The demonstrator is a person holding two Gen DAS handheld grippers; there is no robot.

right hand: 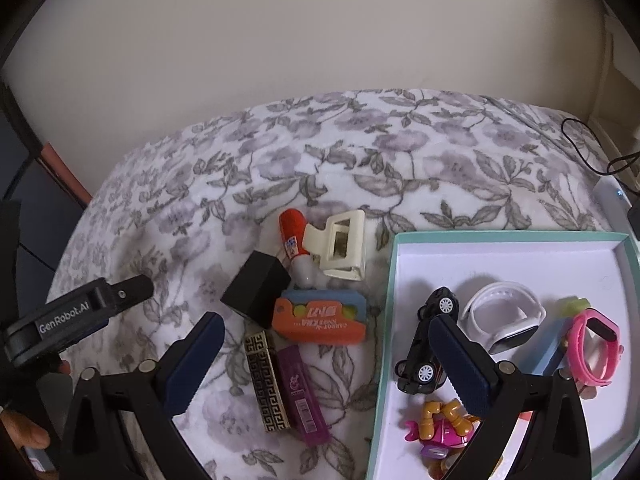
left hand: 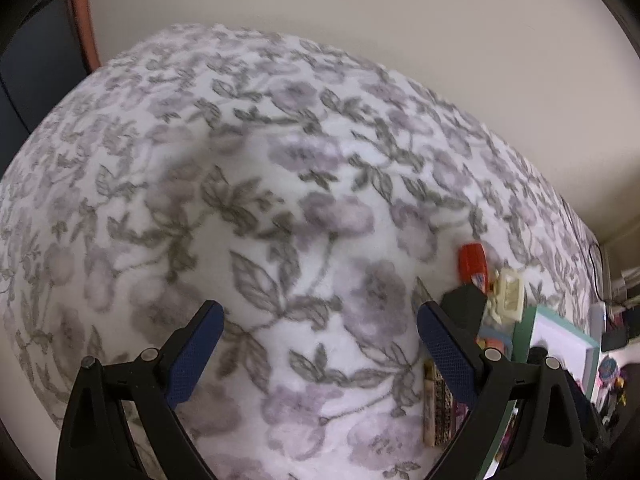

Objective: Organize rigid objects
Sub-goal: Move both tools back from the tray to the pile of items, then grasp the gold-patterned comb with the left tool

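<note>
roughly half done, judging by the split. in the tray point(right hand: 394, 280): toy car point(right hand: 428, 340), white band point(right hand: 500, 316), pink band point(right hand: 598, 350), pink toy point(right hand: 440, 432), one bluish item, unclear. left on the bedspread point(right hand: 360, 152) off the tray's left edge: glue stick point(right hand: 294, 242), hair clip point(right hand: 340, 246), black box point(right hand: 256, 288), orange eraser point(right hand: 320, 316), gold case point(right hand: 266, 380), purple case point(right hand: 304, 396), one each. left gripper point(left hand: 318, 350) and right gripper point(right hand: 326, 360) both wide, empty.

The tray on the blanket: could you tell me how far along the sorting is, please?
Done: the tray holds the toy car, white band and pink band. In hand: nothing; both tools are open. Left on the blanket: hair clip, black box, orange case.
</note>
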